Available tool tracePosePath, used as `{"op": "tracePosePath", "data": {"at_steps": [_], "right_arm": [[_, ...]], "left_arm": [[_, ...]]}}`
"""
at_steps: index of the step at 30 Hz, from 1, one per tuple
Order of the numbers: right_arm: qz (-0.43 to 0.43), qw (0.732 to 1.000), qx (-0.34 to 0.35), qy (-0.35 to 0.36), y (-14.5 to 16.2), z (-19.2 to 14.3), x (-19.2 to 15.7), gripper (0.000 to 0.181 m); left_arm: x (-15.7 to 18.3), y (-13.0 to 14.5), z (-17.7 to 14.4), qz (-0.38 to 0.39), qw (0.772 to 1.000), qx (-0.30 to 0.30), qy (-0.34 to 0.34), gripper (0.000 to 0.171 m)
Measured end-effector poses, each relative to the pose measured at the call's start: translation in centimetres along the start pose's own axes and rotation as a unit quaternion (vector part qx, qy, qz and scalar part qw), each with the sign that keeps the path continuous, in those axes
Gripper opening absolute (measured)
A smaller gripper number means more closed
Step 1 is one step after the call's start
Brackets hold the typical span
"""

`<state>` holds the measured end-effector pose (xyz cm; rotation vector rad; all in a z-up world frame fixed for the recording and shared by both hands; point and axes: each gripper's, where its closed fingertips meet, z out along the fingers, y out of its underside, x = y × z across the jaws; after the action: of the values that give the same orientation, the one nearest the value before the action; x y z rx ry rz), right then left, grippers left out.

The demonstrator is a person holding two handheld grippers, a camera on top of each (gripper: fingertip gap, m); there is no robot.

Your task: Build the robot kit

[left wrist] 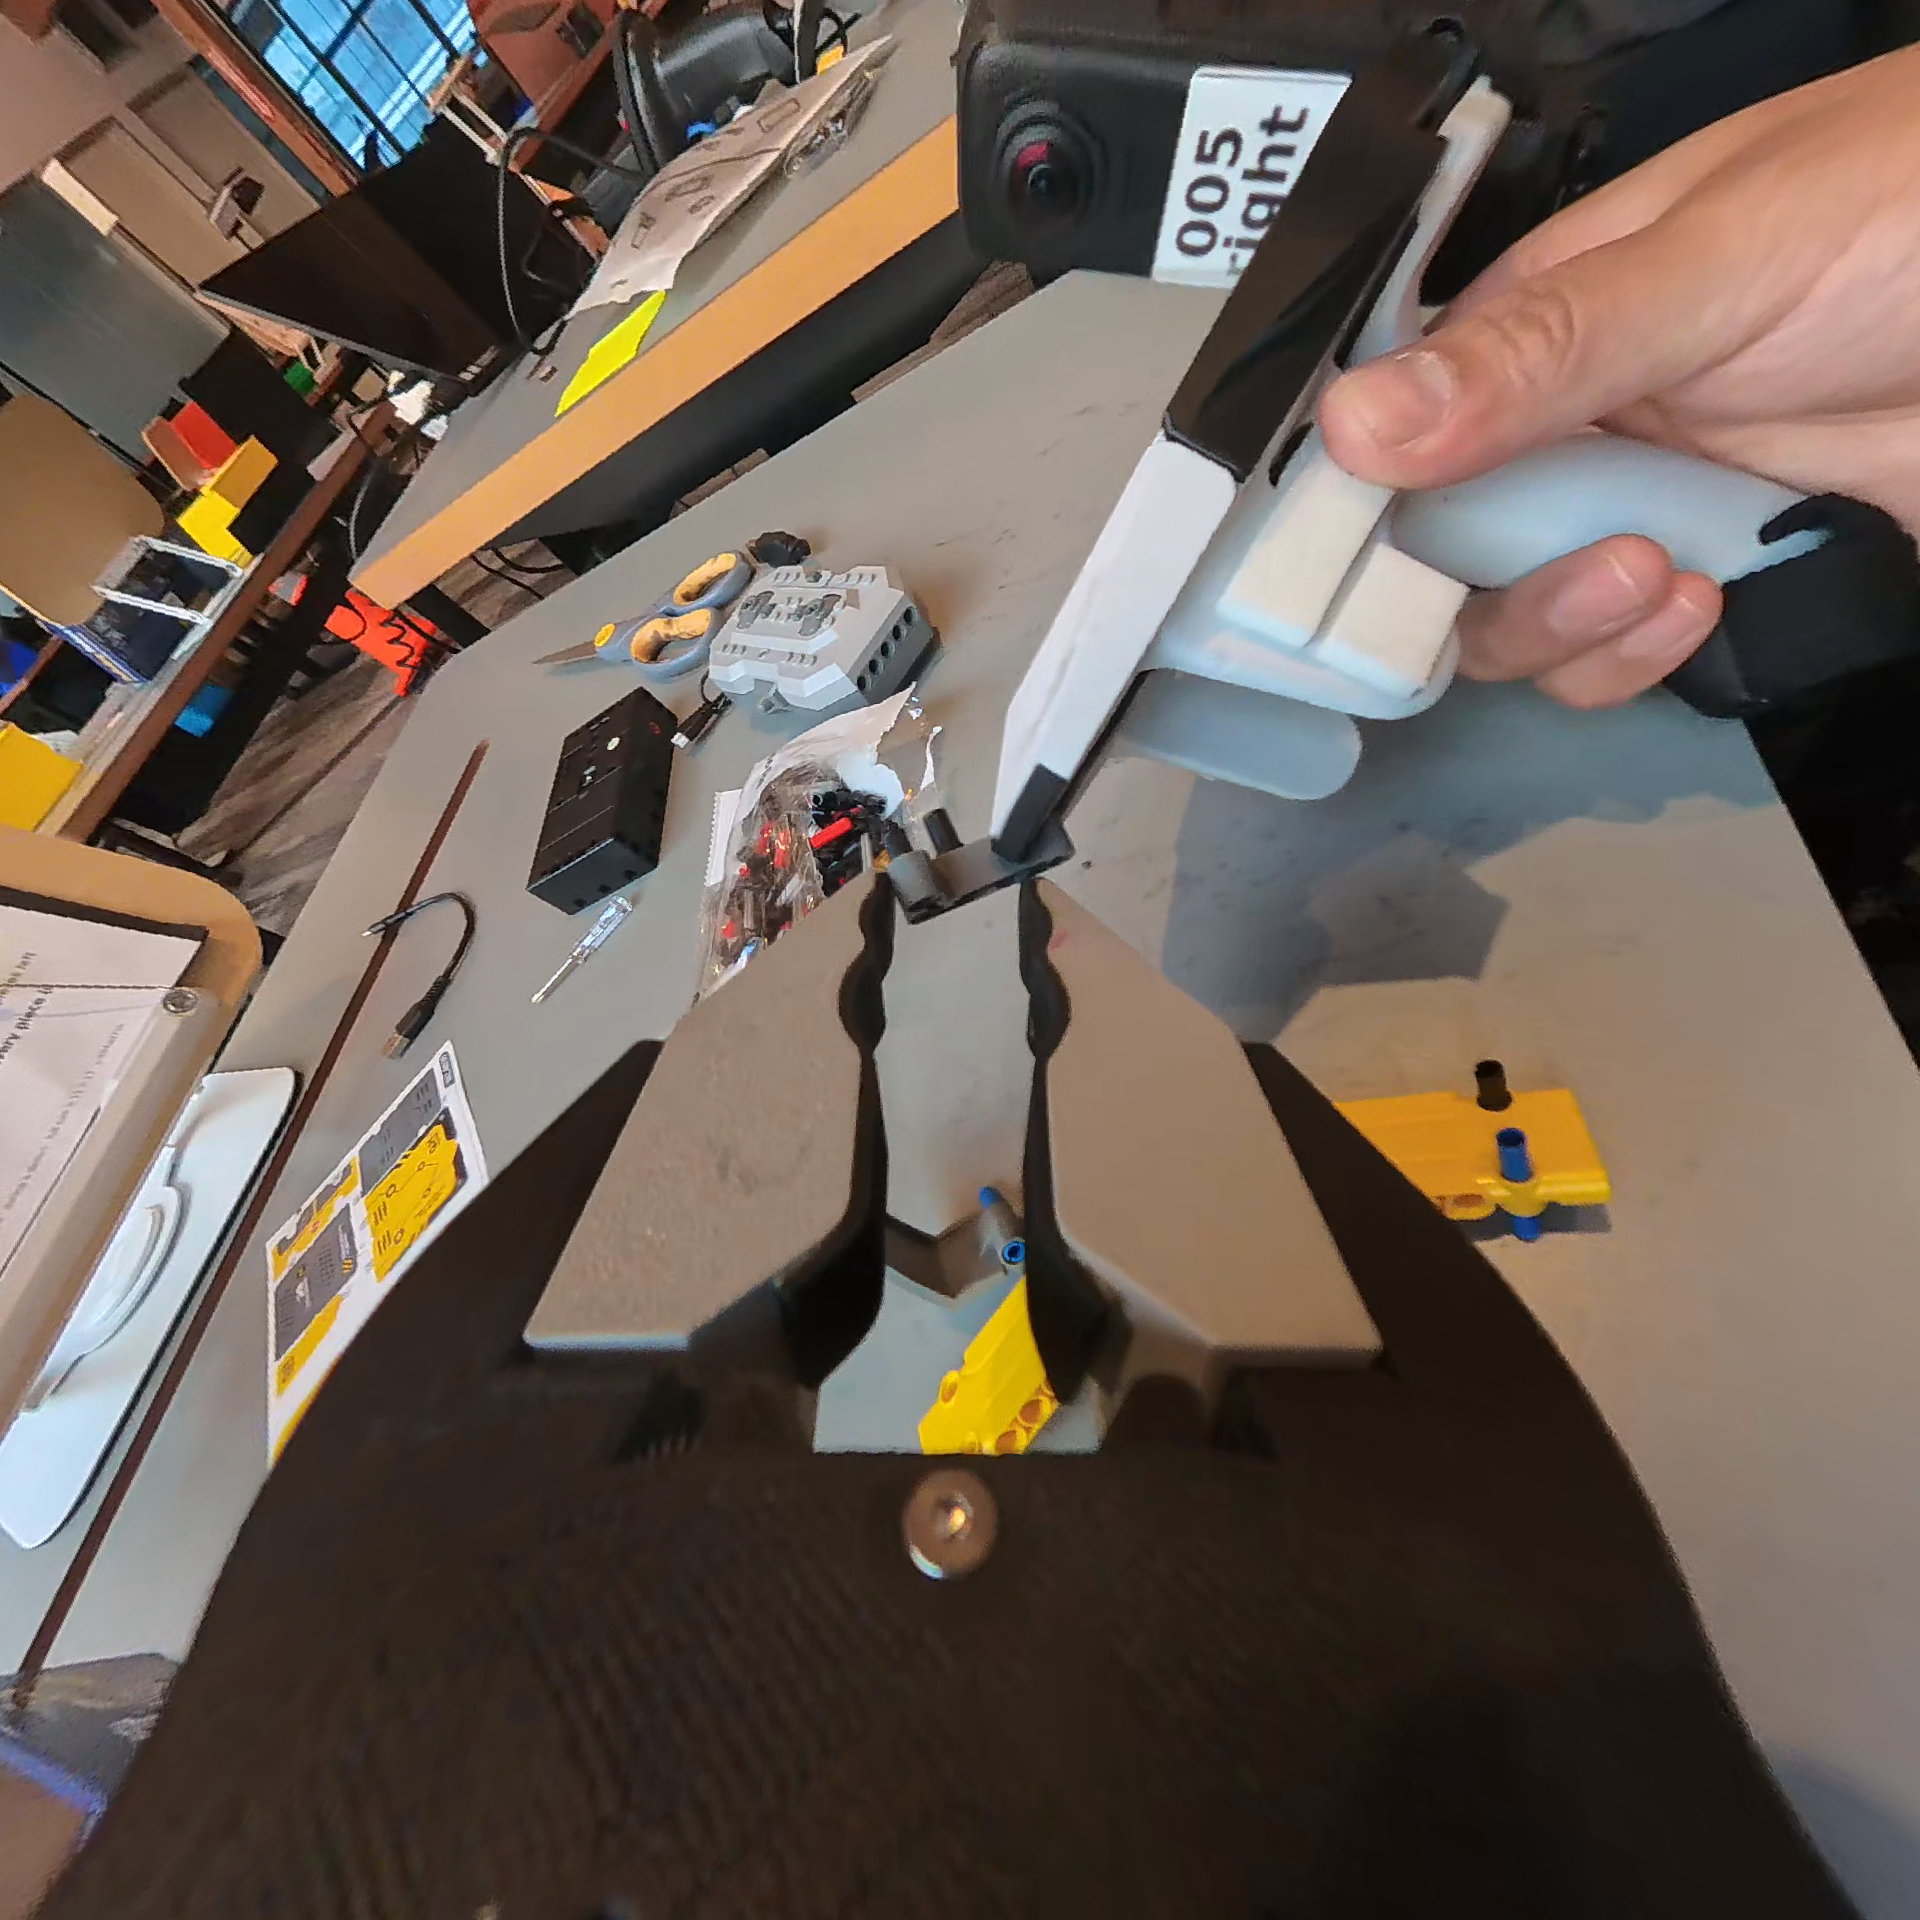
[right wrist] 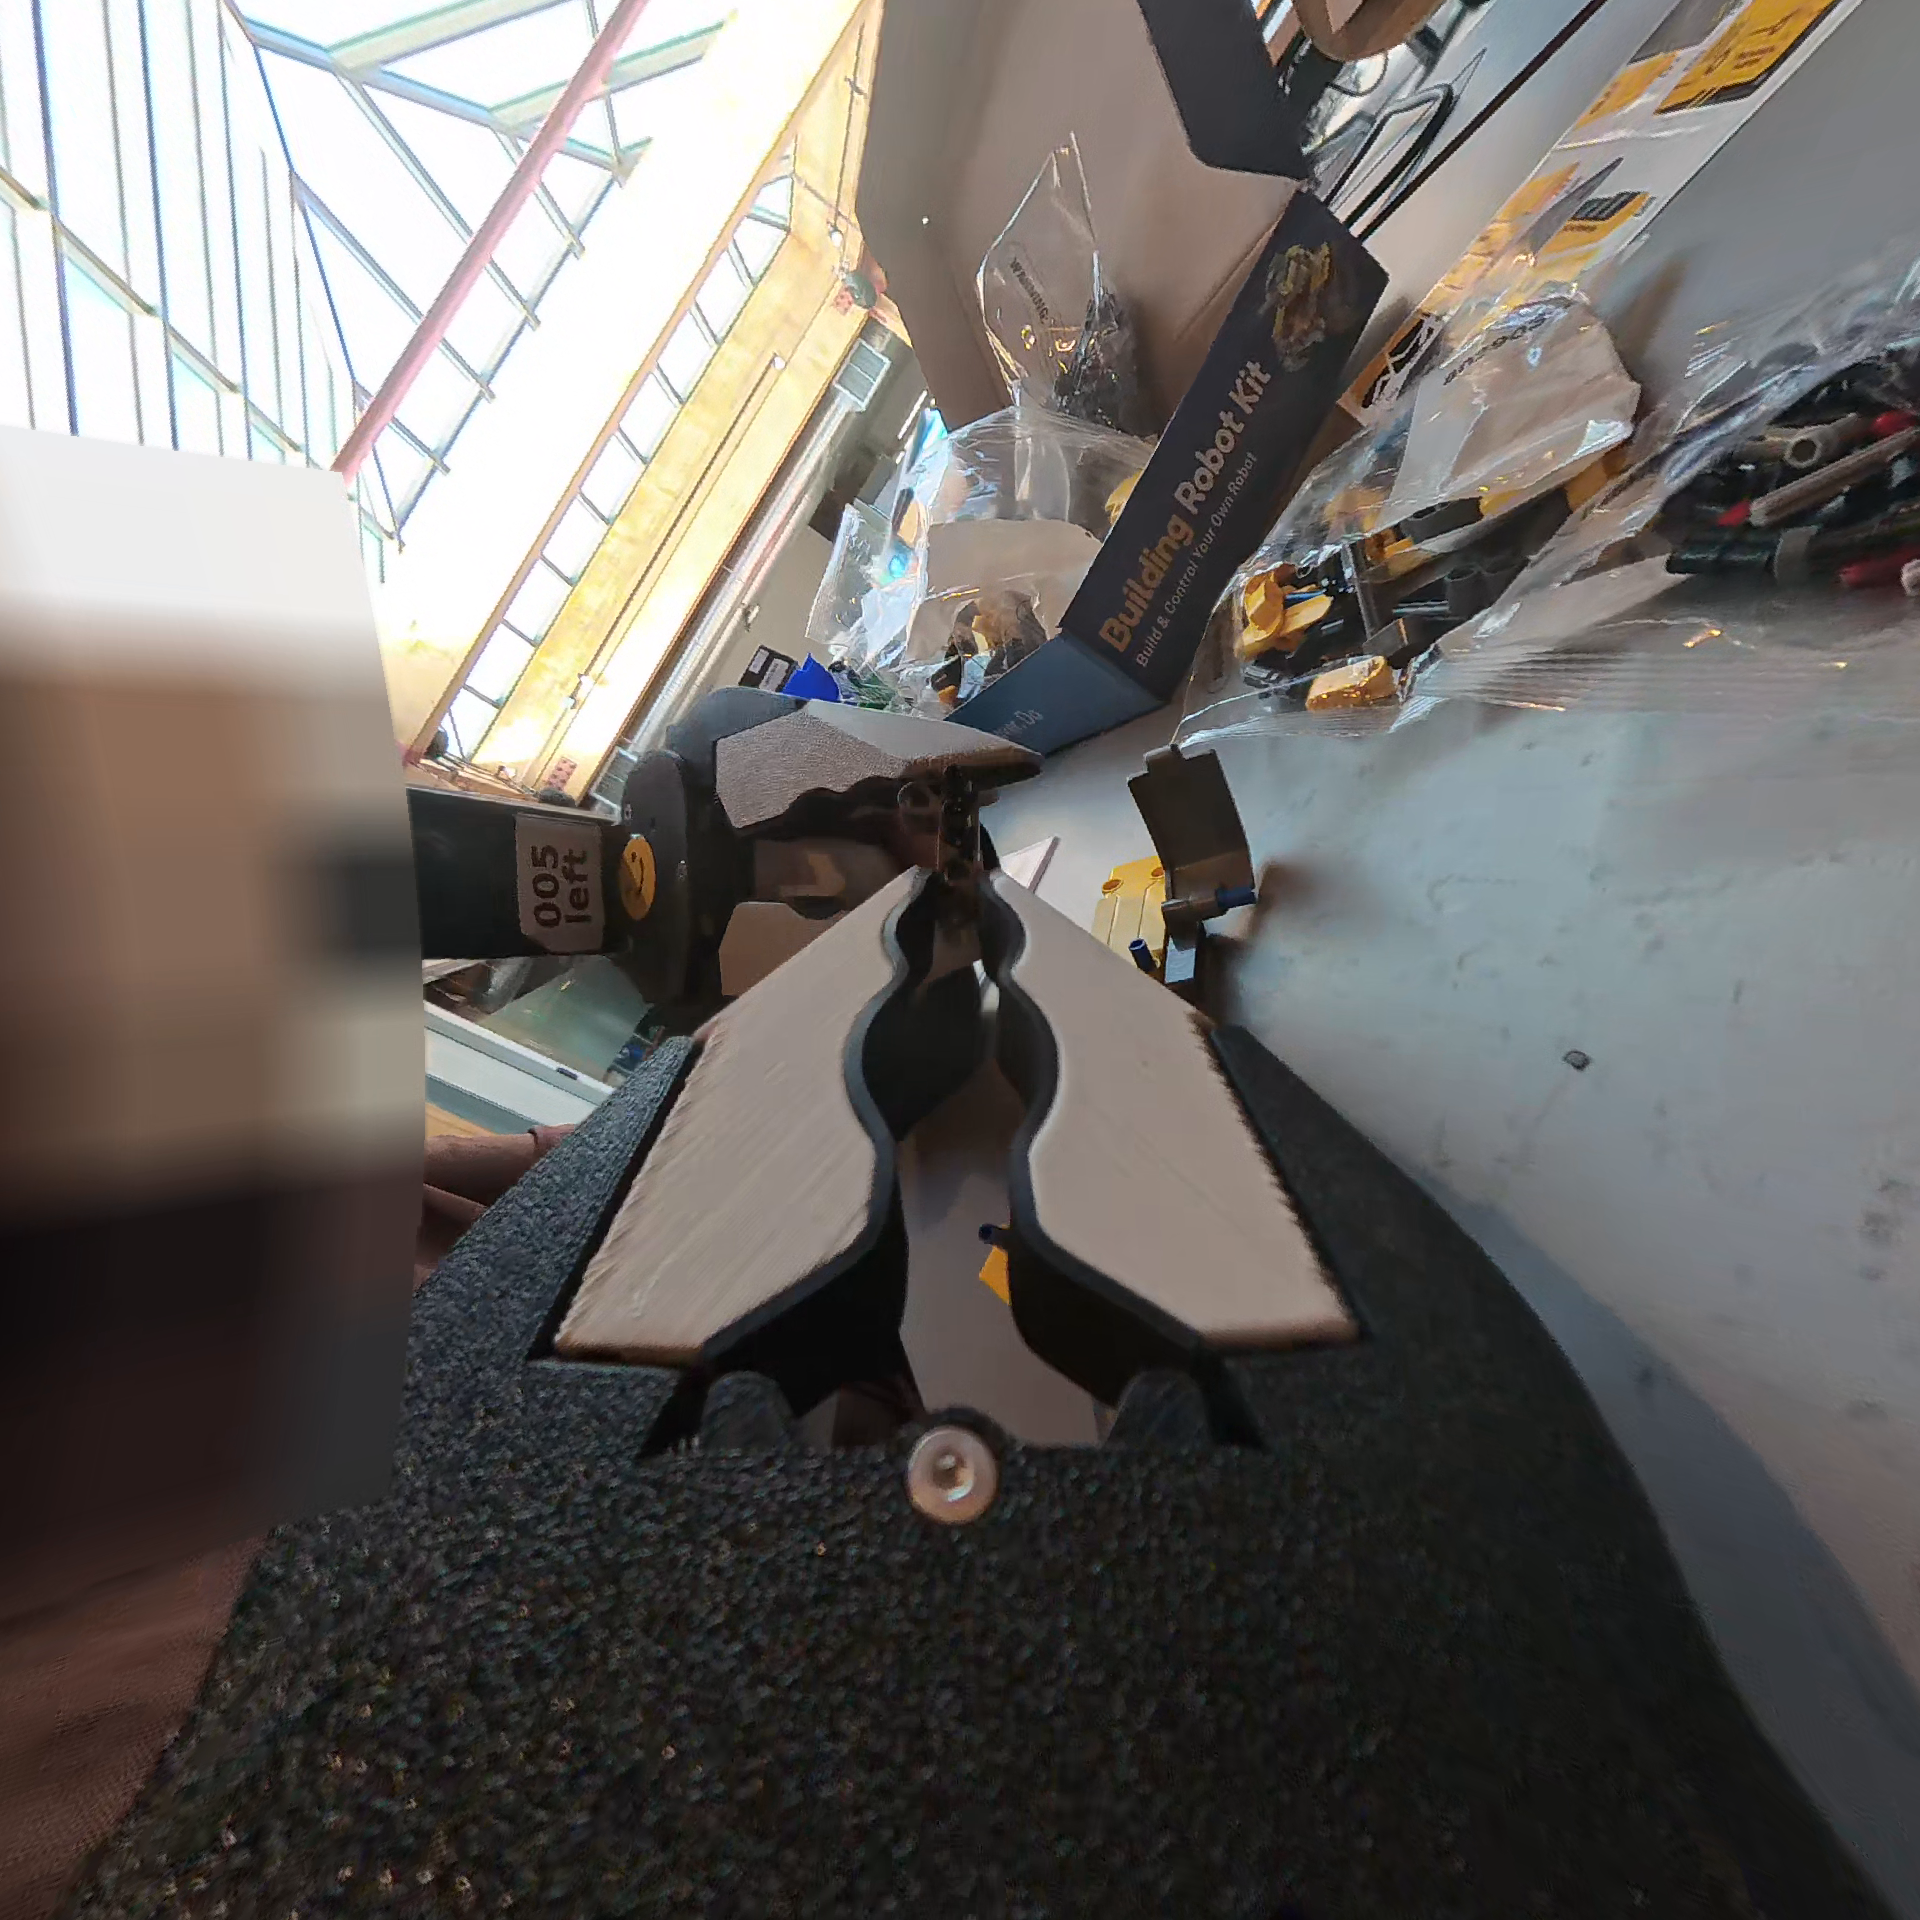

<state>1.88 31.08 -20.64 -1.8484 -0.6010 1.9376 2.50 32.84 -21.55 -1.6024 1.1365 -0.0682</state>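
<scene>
left gripper (left wrist: 956, 894) fingers spread, nothing between them, tips just beside a dark grey bracket piece (left wrist: 961, 868); right gripper (left wrist: 1029, 831) tips pinched on that bracket above the grey table (left wrist: 1455, 935); beyond, a clear bag of small parts (left wrist: 800, 831), then black box (left wrist: 603, 800), scissors (left wrist: 665, 623).

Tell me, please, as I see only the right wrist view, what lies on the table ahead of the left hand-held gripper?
Observer: The left wrist view shows grey-and-yellow-handled scissors beside a light grey plastic block.
Operator: Is anything nearer than those?
Observer: A black rectangular box lies on the grey table, nearer the left hand-held gripper.
Operator: Is anything beside that box?
Observer: A short black cable lies to its left.
</scene>
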Motion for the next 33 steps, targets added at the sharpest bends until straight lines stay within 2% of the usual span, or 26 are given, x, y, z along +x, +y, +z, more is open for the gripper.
{"op": "tracePosePath", "data": {"at_steps": [8,11,17,24,26,30,33], "right_arm": [[0.022,1.000,0.006,-0.009,0.1,0.0,0.0,0.007],[0.008,1.000,0.001,-0.005,0.1,0.0,-0.1,0.008],[-0.036,0.999,-0.012,0.028,0.2,0.1,0.3,0.007],[-0.047,0.998,-0.015,0.033,0.1,0.1,0.4,0.007],[-0.053,0.998,-0.012,0.037,-0.1,-0.1,0.4,0.007],[-0.056,0.997,-0.001,0.049,-0.6,-0.8,0.9,0.007],[-0.047,0.998,0.003,0.047,-0.7,-0.9,1.1,0.007]], "left_arm": [[0.3,0.1,0.5,0.013,1.000,-0.005,-0.009,0.030],[0.0,0.2,0.2,0.021,1.000,-0.004,-0.016,0.022],[-0.1,0.6,0.4,0.024,0.999,-0.013,-0.017,0.018],[-0.2,0.8,0.2,0.028,0.999,-0.015,-0.012,0.014],[-0.4,0.8,0.0,0.029,0.999,-0.015,-0.010,0.008],[-1.4,0.9,-0.5,-0.006,1.000,-0.005,-0.011,0.004],[-1.4,1.1,-0.4,-0.036,0.999,-0.001,0.007,0.007]]}}
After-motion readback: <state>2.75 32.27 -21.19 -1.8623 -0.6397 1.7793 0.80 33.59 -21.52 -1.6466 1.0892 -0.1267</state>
